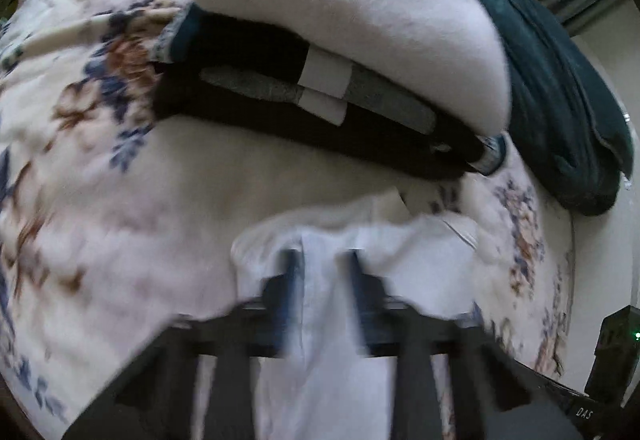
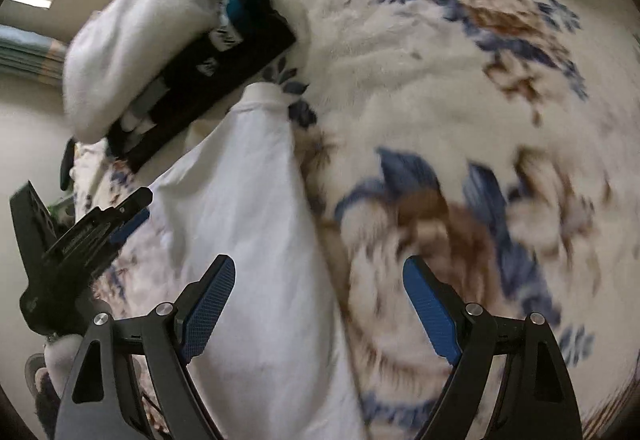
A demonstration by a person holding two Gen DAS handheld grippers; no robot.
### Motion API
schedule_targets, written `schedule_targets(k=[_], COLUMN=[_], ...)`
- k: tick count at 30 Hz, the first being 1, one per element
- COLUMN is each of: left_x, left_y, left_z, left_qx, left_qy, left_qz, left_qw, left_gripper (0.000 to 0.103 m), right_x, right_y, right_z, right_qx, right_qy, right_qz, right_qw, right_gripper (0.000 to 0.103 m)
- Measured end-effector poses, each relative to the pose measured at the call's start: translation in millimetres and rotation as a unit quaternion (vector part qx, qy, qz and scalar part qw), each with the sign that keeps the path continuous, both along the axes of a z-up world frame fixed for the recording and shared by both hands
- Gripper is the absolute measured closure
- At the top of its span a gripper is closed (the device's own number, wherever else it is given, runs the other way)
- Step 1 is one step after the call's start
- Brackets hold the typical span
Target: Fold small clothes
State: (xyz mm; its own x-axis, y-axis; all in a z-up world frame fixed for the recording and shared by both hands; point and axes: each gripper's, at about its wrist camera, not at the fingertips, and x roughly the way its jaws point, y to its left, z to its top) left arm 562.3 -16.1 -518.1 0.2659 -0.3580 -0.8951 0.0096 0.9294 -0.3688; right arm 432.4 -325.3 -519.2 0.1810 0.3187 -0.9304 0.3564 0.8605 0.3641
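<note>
left tool (image 1: pixel 320 272): we are pinching the white garment (image 2: pixel 248 224) shut
right tool (image 2: pixel 320 304): we are holding it wide, empty
fold: we are keeping edges aligned

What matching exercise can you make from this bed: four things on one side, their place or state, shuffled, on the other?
1. right gripper
2. fluffy white piece
3. white shirt
4. dark teal bundle

A. on top of the black stack
B. beyond the stack, at the bed's edge
C. jaws open, nothing between them
D. lying on the floral blanket

Pairs: 1-C, 2-A, 3-D, 4-B
</note>
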Motion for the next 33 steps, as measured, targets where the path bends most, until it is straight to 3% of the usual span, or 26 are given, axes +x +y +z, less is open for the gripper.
schedule_targets(k=[6, 8, 10, 11, 12, 14, 15, 17, 20, 21, 22, 27, 33], left_x=[1, 10, 12, 11, 12, 12, 10, 8, 10, 9, 9, 0, -1], left_y=[18, 29, 43, 49, 51, 48, 44, 34, 26, 25, 25, 14, 37], left_z=[21, 18, 10, 9, 7, 6, 6, 4, -5, -6, -5, 5, 1], left_qx=[0.004, 0.005, -0.026, -0.063, -0.096, -0.118, -0.117, -0.091, -0.041, -0.030, -0.029, -0.020, -0.005], left_qy=[-0.068, -0.063, -0.042, -0.030, -0.017, 0.002, 0.004, 0.004, 0.014, 0.009, 0.002, -0.032, -0.041], left_qz=[0.044, 0.056, 0.071, 0.077, 0.077, 0.063, 0.051, 0.031, 0.020, 0.021, 0.018, -0.006, 0.030], left_qw=[0.9967, 0.9965, 0.9962, 0.9945, 0.9922, 0.9910, 0.9918, 0.9954, 0.9988, 0.9993, 0.9994, 0.9992, 0.9987], left_gripper=[0.103, 0.103, 0.103, 0.102, 0.099, 0.080, 0.065, 0.059, 0.062, 0.073, 0.101, 0.100, 0.101], right_x=[37, 45, 55, 59, 62, 66, 66, 67, 68, 68, 68, 72, 78], right_y=[-8, -9, -7, -6, -5, -3, -3, 0, 4, 7, 9, 20, 18], right_z=[-33, -41, -47, -50, -51, -53, -53, -53, -54, -54, -54, -54, -53], right_qx=[0.003, 0.009, 0.017, 0.017, 0.017, 0.019, 0.017, 0.017, 0.018, 0.019, 0.020, 0.018, 0.019], right_qy=[0.014, 0.013, 0.012, 0.012, 0.012, 0.014, 0.015, 0.019, 0.023, 0.024, 0.024, 0.015, 0.008], right_qz=[0.014, 0.012, 0.011, 0.010, 0.010, 0.012, 0.012, 0.013, 0.012, 0.013, 0.012, 0.014, 0.012], right_qw=[1.000, 1.000, 1.000, 1.000, 1.000, 1.000, 1.000, 1.000, 0.999, 0.999, 0.999, 1.000, 1.000], right_gripper=[0.015, 0.015, 0.015, 0.015, 0.015, 0.015, 0.015, 0.015, 0.015, 0.015, 0.015, 0.015, 0.015])
